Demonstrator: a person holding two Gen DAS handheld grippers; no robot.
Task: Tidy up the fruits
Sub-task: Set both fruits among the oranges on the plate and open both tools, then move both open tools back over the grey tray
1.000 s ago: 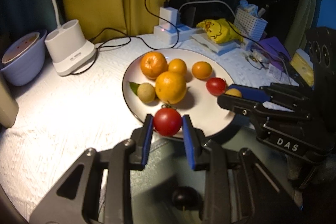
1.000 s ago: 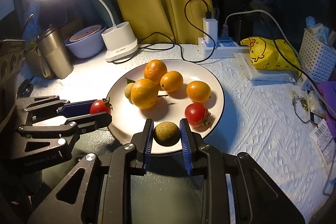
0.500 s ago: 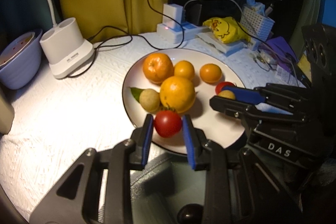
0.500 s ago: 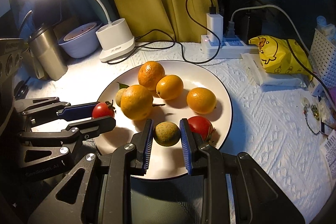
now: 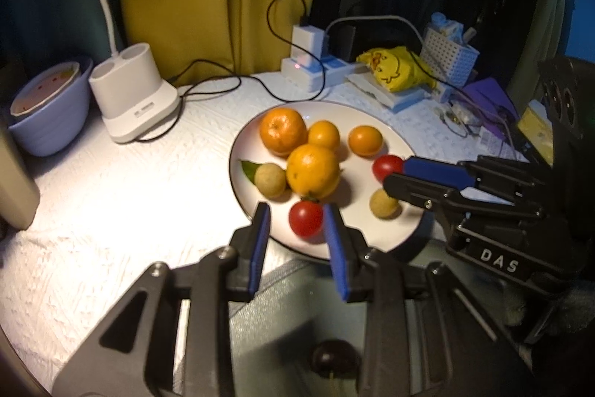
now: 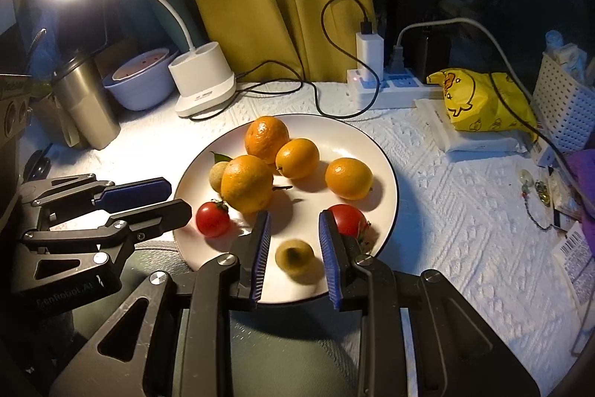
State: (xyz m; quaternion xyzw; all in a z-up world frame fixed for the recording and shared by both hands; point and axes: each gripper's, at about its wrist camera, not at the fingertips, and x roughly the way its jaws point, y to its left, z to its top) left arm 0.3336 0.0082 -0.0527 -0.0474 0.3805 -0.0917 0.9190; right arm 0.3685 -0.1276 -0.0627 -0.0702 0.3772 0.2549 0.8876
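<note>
A white plate [image 5: 372, 121] [image 6: 375, 151] holds several oranges [image 5: 313, 170] [image 6: 247, 183], a red tomato [image 6: 347, 218] and a small green-brown fruit with a leaf [image 5: 270, 179]. My left gripper [image 5: 296, 211] hangs over the plate's near edge. Its jaws are opening and a second tomato [image 5: 305, 219] [image 6: 212, 219] lies on the plate between them, with a gap at the left pad. My right gripper [image 6: 293, 216] stands open over the plate's near right part. Another green-brown fruit [image 6: 294, 255] [image 5: 385, 203] lies loose and blurred between its pads.
A white lamp base [image 6: 202, 80], a purple bowl [image 5: 48, 106] and a steel tumbler [image 6: 85, 106] stand at the back left. A power strip with cables [image 6: 386, 92], a yellow bag [image 6: 479, 103] and a white basket [image 6: 565, 106] crowd the back right. A dark round fruit [image 5: 333, 358] lies under the left gripper.
The left pads were closed on the tomato and the right pads on the green-brown fruit. Both fruits now lie free on the plate, and the right gripper has come forward over it.
</note>
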